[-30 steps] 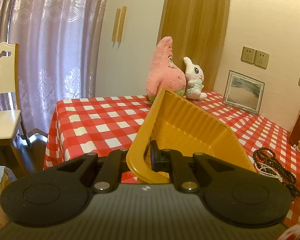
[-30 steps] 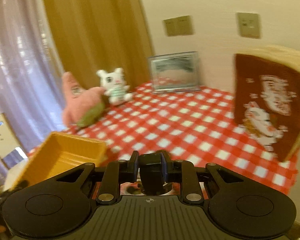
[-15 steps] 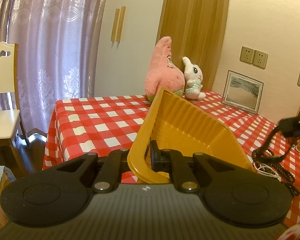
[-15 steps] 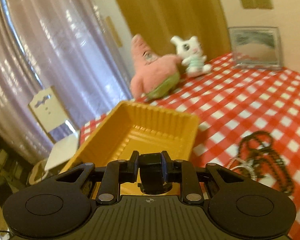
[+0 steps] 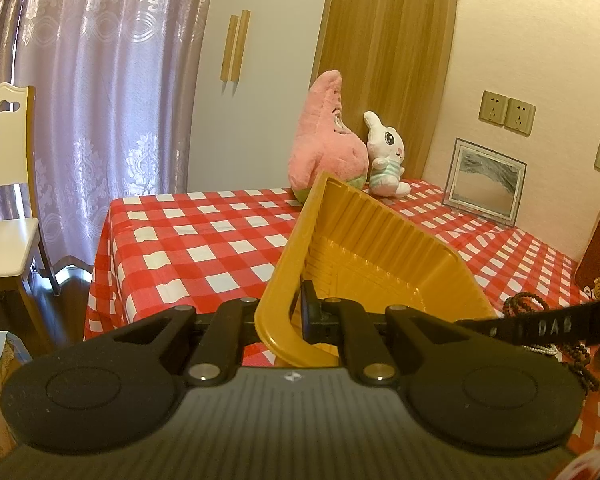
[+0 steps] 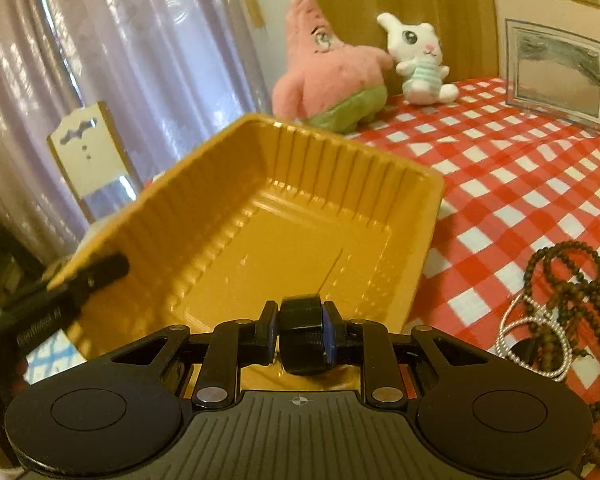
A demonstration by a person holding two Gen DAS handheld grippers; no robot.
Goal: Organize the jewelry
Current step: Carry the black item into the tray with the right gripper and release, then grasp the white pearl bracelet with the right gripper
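right gripper (image 6: 302, 336) swung over the yellow tray (image 6: 260, 216) clamping something black, left gripper (image 5: 298, 316) pinches the rim, tray's empty, beads (image 6: 568, 276) beside it.

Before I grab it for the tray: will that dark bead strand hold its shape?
Probably not: the bead strand lies in loose loops, so it should droop. It seems tangled with the silver bangles, which may drag along.

It was a home room: lilac curtains (image 5: 100, 100) hung far left, plush toys (image 5: 328, 136) sat on a red-checked surface (image 5: 204, 240), with a dining chair (image 5: 4, 184) beside it.
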